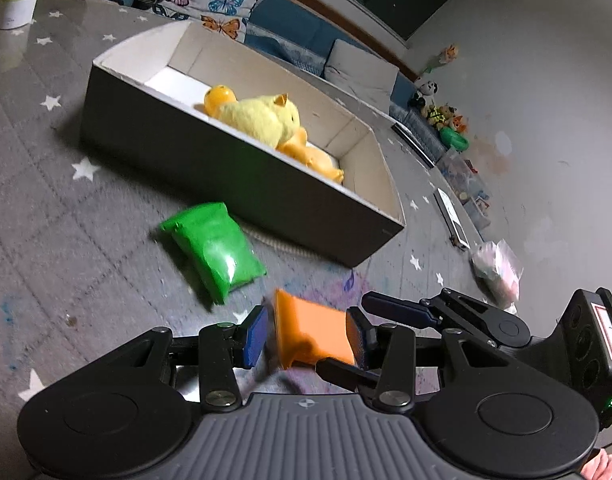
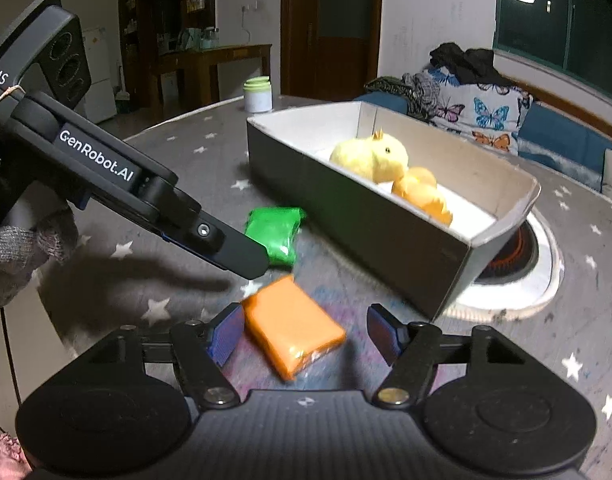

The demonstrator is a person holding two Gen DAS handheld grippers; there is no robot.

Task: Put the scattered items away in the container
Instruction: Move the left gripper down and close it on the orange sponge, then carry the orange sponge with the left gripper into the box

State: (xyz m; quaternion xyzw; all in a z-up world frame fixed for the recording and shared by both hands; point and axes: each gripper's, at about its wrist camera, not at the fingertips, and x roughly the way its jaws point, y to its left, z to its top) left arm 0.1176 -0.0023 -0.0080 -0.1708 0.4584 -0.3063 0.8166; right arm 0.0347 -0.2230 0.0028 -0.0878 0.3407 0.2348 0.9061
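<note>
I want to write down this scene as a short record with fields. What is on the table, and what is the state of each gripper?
surface: grey star-print tablecloth
container: open cardboard box
inside box: yellow plush chick, orange toy
outside box: green packet, orange packet, both lying on the cloth
far edge: white jar with green lid
left gripper: open, near the orange packet
right gripper: open, orange packet seen between its pads, not gripped

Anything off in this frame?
Both grippers crowd the same orange packet. The right gripper straddles it, open, and the left gripper reaches in at its far corner. The green packet lies unattended beside the box.
</note>
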